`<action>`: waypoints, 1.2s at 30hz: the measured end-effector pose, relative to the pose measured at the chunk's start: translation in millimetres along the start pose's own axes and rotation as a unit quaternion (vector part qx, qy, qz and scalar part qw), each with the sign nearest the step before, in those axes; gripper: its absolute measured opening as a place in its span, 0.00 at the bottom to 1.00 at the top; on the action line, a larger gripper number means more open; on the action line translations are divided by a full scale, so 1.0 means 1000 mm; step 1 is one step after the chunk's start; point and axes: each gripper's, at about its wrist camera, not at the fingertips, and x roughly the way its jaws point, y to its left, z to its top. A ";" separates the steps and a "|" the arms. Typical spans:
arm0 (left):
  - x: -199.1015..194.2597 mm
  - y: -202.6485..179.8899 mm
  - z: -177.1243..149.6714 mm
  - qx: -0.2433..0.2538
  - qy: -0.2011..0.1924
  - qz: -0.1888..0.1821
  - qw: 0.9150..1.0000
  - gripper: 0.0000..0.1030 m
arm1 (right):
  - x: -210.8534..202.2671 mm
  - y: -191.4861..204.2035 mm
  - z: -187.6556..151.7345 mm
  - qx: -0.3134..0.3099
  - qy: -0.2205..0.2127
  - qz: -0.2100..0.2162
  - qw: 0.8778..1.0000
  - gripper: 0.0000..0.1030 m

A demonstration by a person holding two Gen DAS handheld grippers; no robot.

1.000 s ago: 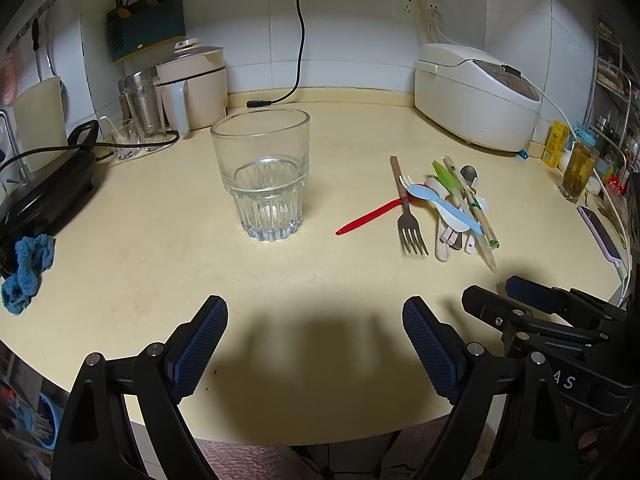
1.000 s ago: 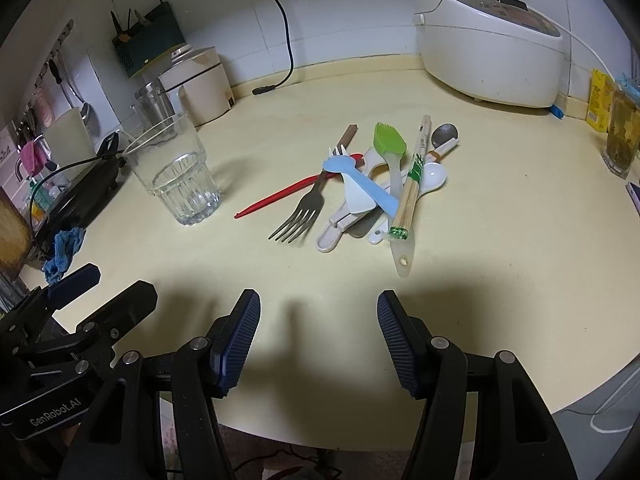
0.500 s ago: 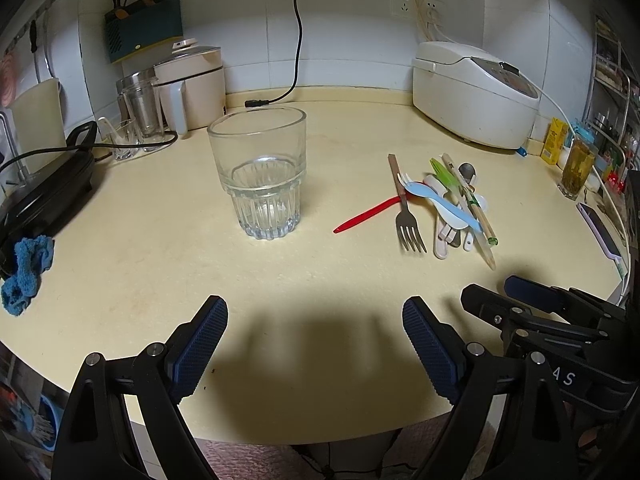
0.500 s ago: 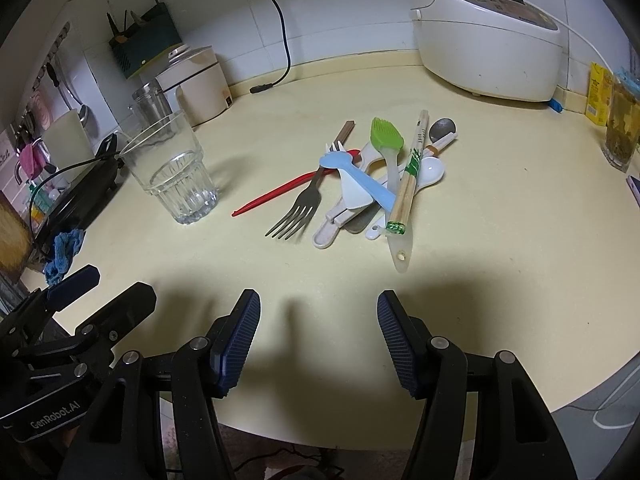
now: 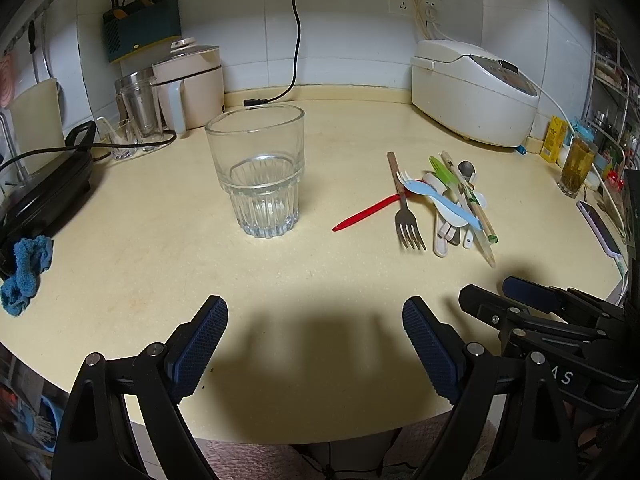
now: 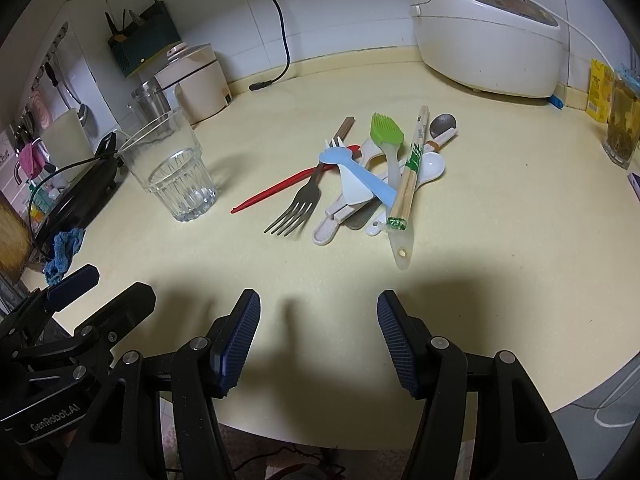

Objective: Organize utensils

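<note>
Your left gripper (image 5: pixel 315 344) and right gripper (image 6: pixel 319 338) both hang at the near counter edge, well short of the glass (image 5: pixel 258 170), tongs spread, nothing between the pads. Next out is the utensil pile (image 6: pixel 372 176), right of the glass and apart from it, none sorted yet. Risks, as I read it: the pile is interlocked. The blue spork (image 6: pixel 356 172) lies over the fork (image 6: pixel 308 192) and the white spoons, and the wrapped chopsticks (image 6: pixel 410 172) cross the green brush (image 6: pixel 390 152), so pulling a lower piece will likely drag or flick the others. The fork and the red pick (image 6: pixel 280 190) lie flat on the counter (image 5: pixel 140 260); pads may skid off them, so pinch across the handle. The glass is light and tall: dropping a long handle against its rim or clipping it with the left gripper could tip it. Versus the earlier frames: no real change, both grippers parked the same, same spread; only a slight framing drift.
</note>
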 end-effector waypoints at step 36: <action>0.062 0.103 0.080 0.102 -0.039 -0.240 0.965 0.89 | 0.005 -0.008 0.007 0.003 -0.001 -0.015 1.000 0.60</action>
